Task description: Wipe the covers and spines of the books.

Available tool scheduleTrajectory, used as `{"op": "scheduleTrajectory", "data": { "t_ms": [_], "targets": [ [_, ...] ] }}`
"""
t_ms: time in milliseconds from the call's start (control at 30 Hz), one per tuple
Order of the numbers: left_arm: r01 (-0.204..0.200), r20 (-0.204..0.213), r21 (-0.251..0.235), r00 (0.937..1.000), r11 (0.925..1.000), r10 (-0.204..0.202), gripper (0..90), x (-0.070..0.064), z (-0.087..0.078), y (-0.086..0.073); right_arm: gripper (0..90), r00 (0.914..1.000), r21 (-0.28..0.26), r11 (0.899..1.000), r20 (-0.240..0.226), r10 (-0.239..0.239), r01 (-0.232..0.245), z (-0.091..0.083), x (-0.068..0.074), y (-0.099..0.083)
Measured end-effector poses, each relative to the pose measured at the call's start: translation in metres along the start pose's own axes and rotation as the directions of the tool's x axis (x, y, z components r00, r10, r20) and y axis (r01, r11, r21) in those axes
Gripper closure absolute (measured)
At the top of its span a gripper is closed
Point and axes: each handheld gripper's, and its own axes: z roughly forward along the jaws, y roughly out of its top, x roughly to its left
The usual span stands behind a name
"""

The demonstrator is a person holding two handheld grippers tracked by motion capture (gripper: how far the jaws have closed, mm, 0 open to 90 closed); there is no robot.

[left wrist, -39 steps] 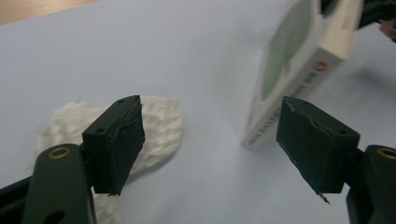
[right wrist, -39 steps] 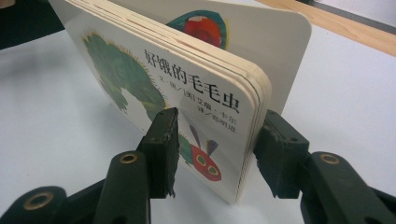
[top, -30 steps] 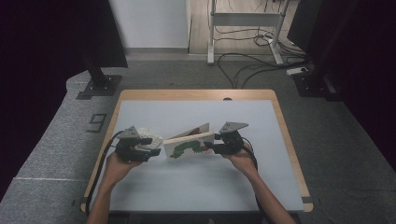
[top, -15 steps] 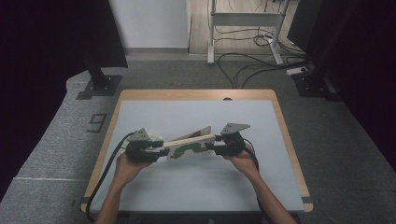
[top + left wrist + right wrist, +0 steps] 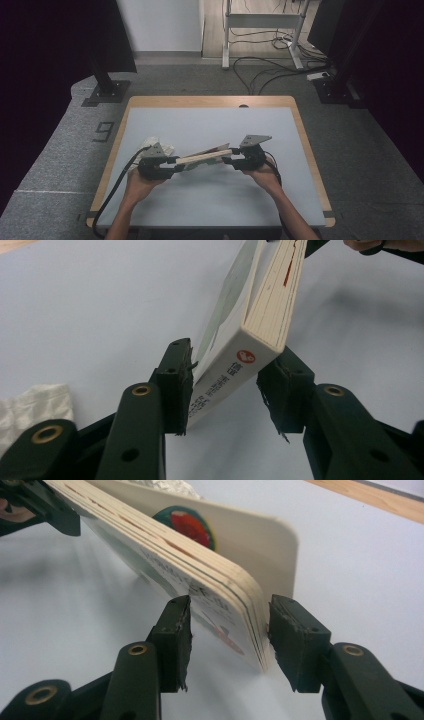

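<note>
1. A thick, cream-edged board book with a white cover [image 5: 204, 158] hangs in the air between the two grippers, clear of the pale grey table top with its wooden rim [image 5: 210, 200].
2. The left gripper [image 5: 170, 165] has the spine end. In the left gripper view the book's spine corner [image 5: 235, 367] sits between the two black jaws; the left pad looks pressed against the cover, but the right pad seems to stand just off the page block. So the jaws are part-way closed around it, and I cannot tell if they truly clamp.
3. The right gripper [image 5: 231, 161] takes the far end. In the right gripper view the rounded page corners [image 5: 235, 615] lie between its jaws, again narrow around the book, with a sliver of gap on the left side; the outer cover flares away behind the right pad.
4. The key relation: the book's long axis runs from one gripper to the other, left to right across the table, rising slightly toward the right. Each hand is equally near its own end.
5. My guess is that the next move is a joint one, lowering or turning the book, and both ends must travel together or a corner could slip.
6. A crumpled white cloth or paper wad [image 5: 152, 145] lies on the table just behind the left gripper.
</note>
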Motion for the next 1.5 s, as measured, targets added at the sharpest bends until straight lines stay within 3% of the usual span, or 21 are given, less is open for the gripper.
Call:
{"op": "scheduleTrajectory", "data": {
  "t_ms": [500, 933, 1500],
  "targets": [
    [-0.016, -0.026, 0.007, 0.9995, 0.9998, 0.016, 53.8, -0.022, 0.0, -0.004, 45.5, 0.9998, 0.021, 1.0, 0.003, -0.019, 0.019, -0.012, 0.008, -0.006],
    [-0.005, -0.055, 0.026, 0.9985, 0.9996, 0.006, 43.0, -0.039, 0.002, -0.014, 33.6, 0.9996, 0.063, 0.998, 0.008, -0.026, 0.026, -0.016, 0.02, -0.014],
    [0.021, -0.109, 0.073, 0.994, 0.9972, -0.013, 36.6, -0.064, 0.009, -0.032, 33.6, 0.9984, 0.103, 0.993, 0.014, -0.055, 0.053, -0.018, 0.036, -0.034]
  ]
}}
